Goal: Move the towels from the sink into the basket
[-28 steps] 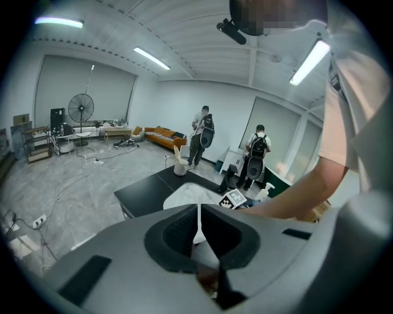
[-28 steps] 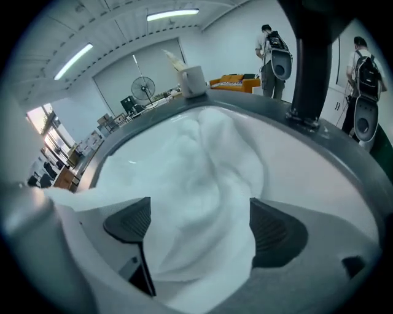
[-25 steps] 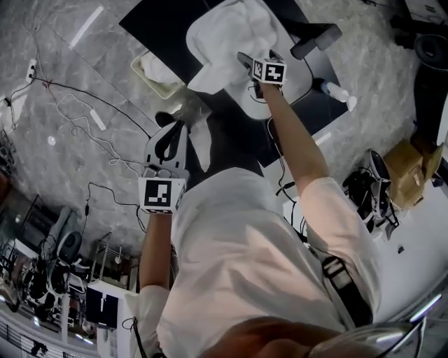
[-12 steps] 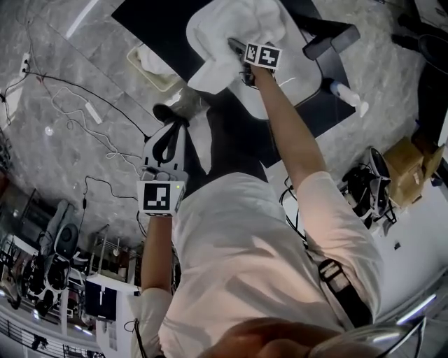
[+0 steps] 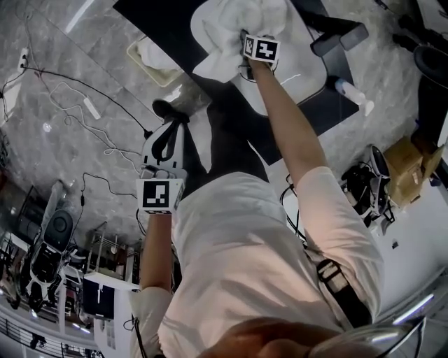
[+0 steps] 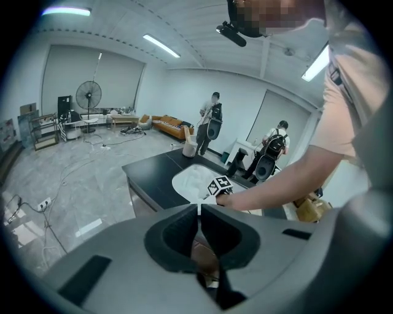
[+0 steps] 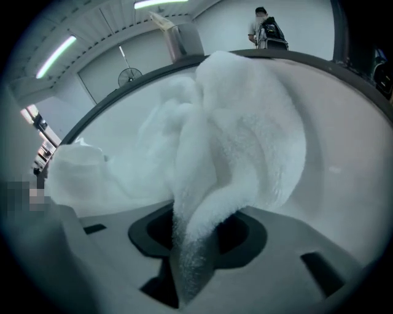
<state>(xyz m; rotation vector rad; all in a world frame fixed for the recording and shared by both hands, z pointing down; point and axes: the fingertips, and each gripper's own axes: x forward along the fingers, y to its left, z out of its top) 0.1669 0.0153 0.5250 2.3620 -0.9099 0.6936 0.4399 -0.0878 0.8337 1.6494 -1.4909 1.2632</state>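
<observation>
Our right claw [image 7: 195, 257] is closing on a fold of towel [image 7: 245, 129] and pinches it between the jaws, over the sink [image 5: 297, 77] in the counter [image 5: 150, 14]. Our left claw [image 6: 199, 211] hangs low, jaws together, empty. The basket [image 5: 143, 54] sits just beside the counter.

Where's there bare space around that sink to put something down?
Bare black counter lies between the basket and the sink. The sink's far end is crowded with towels, where the right gripper is closing on one.
</observation>
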